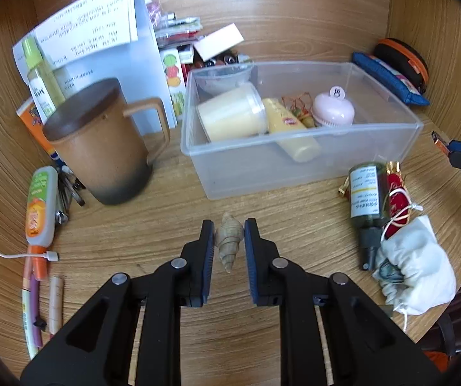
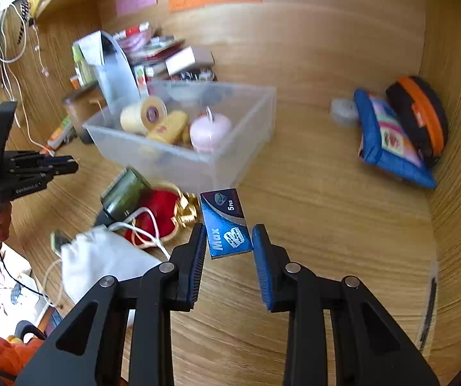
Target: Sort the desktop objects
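A spiral seashell (image 1: 229, 241) sits between the pads of my left gripper (image 1: 229, 236), which is shut on it in front of the clear plastic bin (image 1: 298, 167). The bin holds a cream jar (image 1: 232, 112), a yellow tube (image 1: 290, 130) and a pink round case (image 1: 333, 107). My right gripper (image 2: 229, 241) is shut on a small blue "Max" blade box (image 2: 225, 222), held above the desk to the right of the bin (image 2: 230, 160). The left gripper also shows in the right wrist view (image 2: 69, 164).
A brown lidded mug (image 1: 102, 141) stands left of the bin, with tubes and pens (image 1: 39, 206) beside it. A green bottle (image 1: 367, 193), a red pouch (image 1: 397, 202) and a white drawstring bag (image 1: 417, 263) lie to the right. Blue and orange cases (image 2: 401, 132) rest in the back corner.
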`<state>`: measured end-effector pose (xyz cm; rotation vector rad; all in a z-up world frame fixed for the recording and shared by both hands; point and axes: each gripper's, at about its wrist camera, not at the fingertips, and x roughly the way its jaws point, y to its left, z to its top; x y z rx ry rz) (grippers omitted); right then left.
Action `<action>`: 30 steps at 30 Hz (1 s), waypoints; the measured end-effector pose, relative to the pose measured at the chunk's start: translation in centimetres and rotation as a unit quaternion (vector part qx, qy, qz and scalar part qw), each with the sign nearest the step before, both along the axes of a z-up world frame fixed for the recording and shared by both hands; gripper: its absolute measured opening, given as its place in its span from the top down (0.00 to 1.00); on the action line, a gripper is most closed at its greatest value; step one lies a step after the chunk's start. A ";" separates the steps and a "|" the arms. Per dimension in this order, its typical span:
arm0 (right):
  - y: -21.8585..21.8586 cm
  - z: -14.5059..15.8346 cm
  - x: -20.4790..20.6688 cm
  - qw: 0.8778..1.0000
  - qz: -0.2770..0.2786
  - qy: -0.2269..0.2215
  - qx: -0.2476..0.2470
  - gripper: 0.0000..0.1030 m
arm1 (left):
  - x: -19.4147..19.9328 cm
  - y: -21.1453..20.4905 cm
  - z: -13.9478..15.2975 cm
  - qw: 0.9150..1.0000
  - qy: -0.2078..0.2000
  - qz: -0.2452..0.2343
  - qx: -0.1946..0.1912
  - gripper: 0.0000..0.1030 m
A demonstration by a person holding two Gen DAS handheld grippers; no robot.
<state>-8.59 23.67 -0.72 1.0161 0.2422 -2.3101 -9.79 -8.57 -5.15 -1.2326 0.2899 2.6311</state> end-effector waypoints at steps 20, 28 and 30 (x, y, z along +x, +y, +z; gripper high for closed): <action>-3.4 6.2 -4.0 0.998 0.009 0.052 -0.031 0.74 | -3.8 0.4 8.4 0.996 0.084 -0.001 -0.005 0.83; -5.6 7.2 -6.2 0.997 0.017 0.055 -0.044 0.74 | -7.1 2.0 10.0 0.996 0.089 -0.009 0.011 0.83; -6.4 7.1 -6.7 0.997 0.022 0.053 -0.043 0.74 | -8.0 2.6 9.9 0.996 0.084 -0.013 0.013 0.83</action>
